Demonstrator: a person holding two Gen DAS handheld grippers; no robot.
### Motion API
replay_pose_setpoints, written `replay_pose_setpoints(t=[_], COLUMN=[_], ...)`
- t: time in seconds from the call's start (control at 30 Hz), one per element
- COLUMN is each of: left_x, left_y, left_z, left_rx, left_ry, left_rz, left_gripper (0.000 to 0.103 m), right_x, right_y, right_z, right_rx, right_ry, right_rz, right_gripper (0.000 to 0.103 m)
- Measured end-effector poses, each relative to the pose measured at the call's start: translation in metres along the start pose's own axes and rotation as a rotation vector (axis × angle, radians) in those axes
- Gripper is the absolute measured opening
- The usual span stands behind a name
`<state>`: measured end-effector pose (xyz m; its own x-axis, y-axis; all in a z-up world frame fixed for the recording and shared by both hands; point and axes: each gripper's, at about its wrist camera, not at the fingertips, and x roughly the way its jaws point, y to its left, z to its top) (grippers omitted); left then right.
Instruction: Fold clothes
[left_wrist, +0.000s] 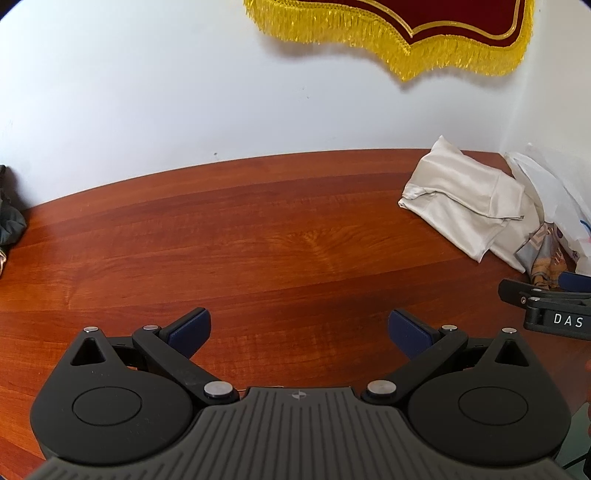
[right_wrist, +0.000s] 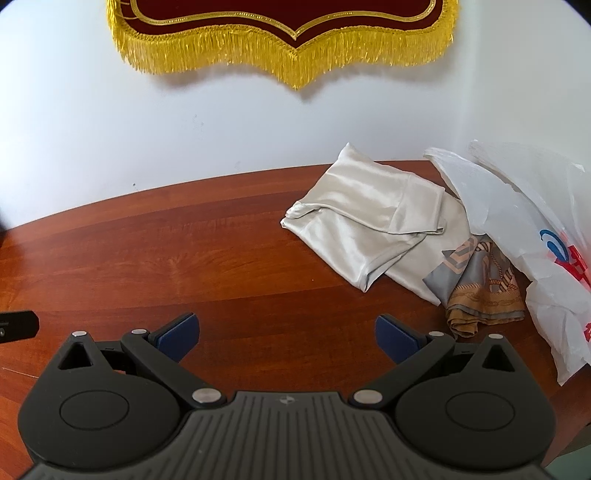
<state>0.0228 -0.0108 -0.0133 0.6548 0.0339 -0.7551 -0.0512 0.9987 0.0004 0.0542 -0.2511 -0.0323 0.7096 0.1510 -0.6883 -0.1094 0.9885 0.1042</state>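
A folded cream cloth lies at the far right of the counter, against a patterned scarf and plastic bag, well ahead and right of the right gripper and left gripper, both with jaws wide apart and empty.

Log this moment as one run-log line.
left claw: open, empty, over table | right claw: open, empty | cream garment: folded, far right | patterned scarf: crumpled beside plastic bag
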Motion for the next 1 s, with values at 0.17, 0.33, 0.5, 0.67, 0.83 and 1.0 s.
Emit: replay_pose_setpoints(t=[0.17, 0.33, 0.5, 0.67, 0.83, 1.0], left_x=[0.004, 0.008, 0.011, 0.012, 0.006, 0.001], left_y=[-0.003, -0.004, -0.004, 0.001, 0.011, 0.025], left_z=[0.001, 0.001, -0.002, -0.008, -0.014, -0.025], left_rx=[0.009, 0.029, 0.029, 0.025, 0.021, 0.006], left_ry=[0.006, 0.023, 0.029, 0.039, 0.039, 0.07], left_rz=[-0.004, -0.004, -0.002, 0.012, 0.046, 0.102], left_gripper=[0.103, 0.103, 0.103, 0.103, 0.103, 0.103], right_x=[0.002, 0.01, 0.028, 0.058, 0.108, 0.16], right_y=[0.003, 0.003, -0.004, -0.021, -0.047, -0.07], right_z=[-0.003, -0.003, -0.001, 0.002, 0.02, 0.041], right_rx=[-0.007, 0.003, 0.016, 0.042, 0.07, 0.102], right_ry=[0.01, 0.029, 0.054, 0.057, 0.047, 0.064], right_rz=[0.004, 0.001, -0.013, -0.041, -0.11, -0.133], right_gripper=[0.103, 0.103, 0.103, 0.103, 0.103, 0.103])
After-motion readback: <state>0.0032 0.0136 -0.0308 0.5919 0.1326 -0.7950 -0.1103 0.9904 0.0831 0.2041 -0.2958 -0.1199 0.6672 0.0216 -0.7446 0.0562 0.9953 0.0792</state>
